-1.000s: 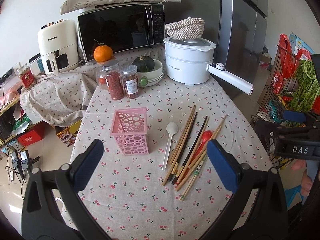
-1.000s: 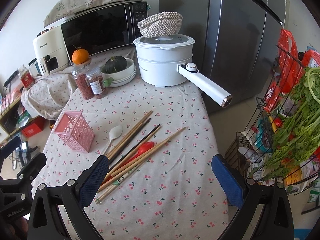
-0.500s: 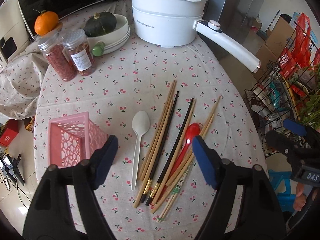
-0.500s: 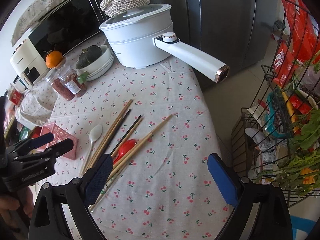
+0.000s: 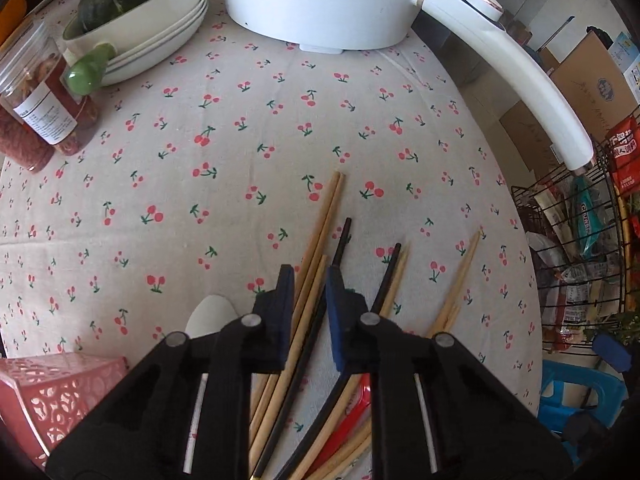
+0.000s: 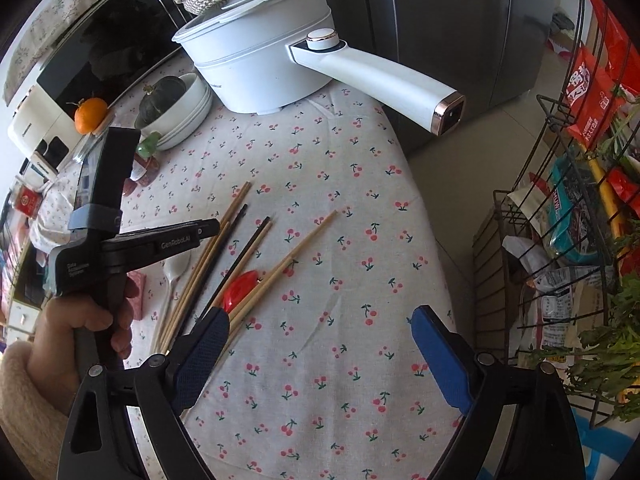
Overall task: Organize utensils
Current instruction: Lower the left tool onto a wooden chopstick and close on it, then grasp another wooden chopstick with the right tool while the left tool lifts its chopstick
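Note:
Wooden chopsticks (image 5: 324, 216) and black chopsticks (image 5: 345, 236) lie fanned on the cherry-print tablecloth (image 5: 240, 140). My left gripper (image 5: 310, 280) points steeply down over them. Its jaws are closing, and the blue pads sit against a bundle of wooden chopsticks between them. A white spoon (image 5: 212, 314) lies just left of the fingers, and a red spoon (image 5: 352, 408) lies under the right one. The pink basket (image 5: 52, 392) stands at the lower left. My right gripper (image 6: 320, 344) hangs open over bare cloth, right of the red spoon (image 6: 240, 290), nothing between its pads.
A white electric pot (image 5: 320, 0) stands at the back, its long handle (image 5: 520, 72) reaching past the table's right edge. Stacked bowls holding a green squash (image 5: 140, 20) and two jars (image 5: 44, 104) are at the back left. A wire rack (image 6: 560, 240) of groceries stands right of the table.
My left gripper came down and forward onto the chopsticks, and its jaws narrowed from wide open to a small gap around them. The right gripper dipped and tilted down, staying open.

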{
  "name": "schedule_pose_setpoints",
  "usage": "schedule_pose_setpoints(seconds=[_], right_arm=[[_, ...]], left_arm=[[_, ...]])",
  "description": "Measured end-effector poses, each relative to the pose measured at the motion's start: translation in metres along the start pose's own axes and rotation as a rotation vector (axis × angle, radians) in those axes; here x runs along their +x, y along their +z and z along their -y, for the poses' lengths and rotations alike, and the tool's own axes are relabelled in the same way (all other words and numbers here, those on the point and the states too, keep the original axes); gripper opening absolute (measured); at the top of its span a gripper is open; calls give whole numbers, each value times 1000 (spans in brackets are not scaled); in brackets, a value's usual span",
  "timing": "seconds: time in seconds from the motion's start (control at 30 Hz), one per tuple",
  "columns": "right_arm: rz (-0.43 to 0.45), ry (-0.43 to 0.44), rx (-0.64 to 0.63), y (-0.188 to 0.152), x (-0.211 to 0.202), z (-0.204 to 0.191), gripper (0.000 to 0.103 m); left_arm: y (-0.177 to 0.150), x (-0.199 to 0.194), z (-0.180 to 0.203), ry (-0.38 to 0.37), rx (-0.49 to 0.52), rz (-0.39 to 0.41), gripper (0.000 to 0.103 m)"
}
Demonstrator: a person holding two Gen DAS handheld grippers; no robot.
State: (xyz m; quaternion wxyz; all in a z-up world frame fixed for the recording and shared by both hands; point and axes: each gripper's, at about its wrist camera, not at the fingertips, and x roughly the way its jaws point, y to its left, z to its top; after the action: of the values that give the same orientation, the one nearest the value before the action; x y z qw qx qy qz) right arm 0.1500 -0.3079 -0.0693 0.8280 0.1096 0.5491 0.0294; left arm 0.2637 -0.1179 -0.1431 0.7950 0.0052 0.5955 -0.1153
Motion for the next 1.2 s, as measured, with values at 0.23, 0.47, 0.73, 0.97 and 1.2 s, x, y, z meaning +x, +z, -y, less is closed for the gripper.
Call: schedule_pose_setpoints(seconds=[0.23,0.47,0.73,0.97,1.2], right_arm=[[-7,3,19,3,6,5,93],[-36,-6,32,5,18,8,93],[-71,0,38,4,36,9,93],[-87,66,113,7,55,10,90],[-119,157,171,9,90,-12,54]], left_arm=[[20,23,12,72,26,-8,17],[15,17,7,97,-3,-27,13],[-20,-58,-6,21,-4,112,11],[-69,-151,-29,-28,32,308,6],[-112,-183,-62,-53,-26,424,5]])
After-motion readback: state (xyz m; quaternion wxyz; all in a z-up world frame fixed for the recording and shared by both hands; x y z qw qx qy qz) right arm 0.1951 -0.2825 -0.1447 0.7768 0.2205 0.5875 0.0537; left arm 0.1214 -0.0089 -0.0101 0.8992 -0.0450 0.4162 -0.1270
